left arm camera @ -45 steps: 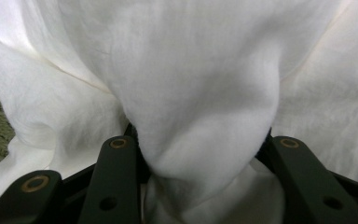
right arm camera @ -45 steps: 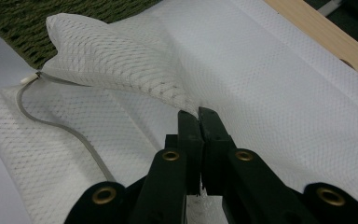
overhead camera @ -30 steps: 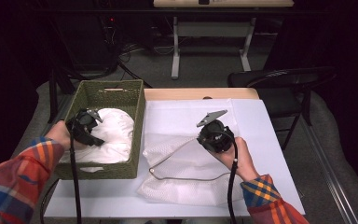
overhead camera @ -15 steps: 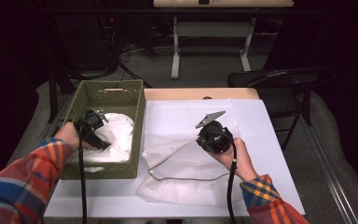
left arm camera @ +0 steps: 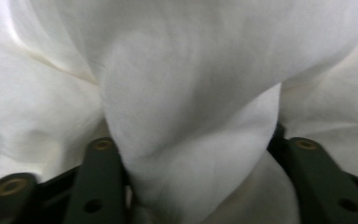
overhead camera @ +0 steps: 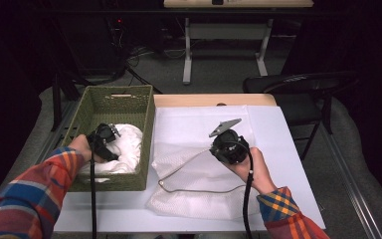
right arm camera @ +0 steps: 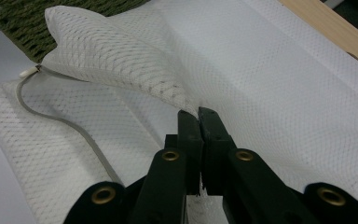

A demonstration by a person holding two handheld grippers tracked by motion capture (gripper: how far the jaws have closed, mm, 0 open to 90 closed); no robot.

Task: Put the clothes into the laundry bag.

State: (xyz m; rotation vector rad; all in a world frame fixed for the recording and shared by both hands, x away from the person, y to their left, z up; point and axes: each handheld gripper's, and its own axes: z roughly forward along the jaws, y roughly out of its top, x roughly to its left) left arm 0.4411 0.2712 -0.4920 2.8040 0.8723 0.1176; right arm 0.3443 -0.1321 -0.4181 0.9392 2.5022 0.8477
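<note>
A green woven basket (overhead camera: 115, 97) at the table's left holds a bundle of white cloth (overhead camera: 130, 143). My left gripper (overhead camera: 108, 135) reaches down into it. Its jaws have just been closing, and a thick fold of the white cloth (left arm camera: 191, 84) is squeezed between them. On the table lies a white mesh bag (overhead camera: 199, 191) with a grey drawstring cord (overhead camera: 179, 174). My right gripper (overhead camera: 225, 145) rests on it, jaws shut on a raised edge of the mesh bag (right arm camera: 121, 60); the right gripper (right arm camera: 198, 114) pinches that fold at its tips.
The white table (overhead camera: 291, 149) has a wooden strip (overhead camera: 214, 99) along its far edge. A dark chair (overhead camera: 303, 84) stands beyond the far right corner. The cord (right arm camera: 60, 119) trails over the mesh toward the basket.
My left gripper has sunk lower into the basket onto the white cloth, with its jaws opening and then closing on a fold. The right gripper and mesh bag have not moved.
</note>
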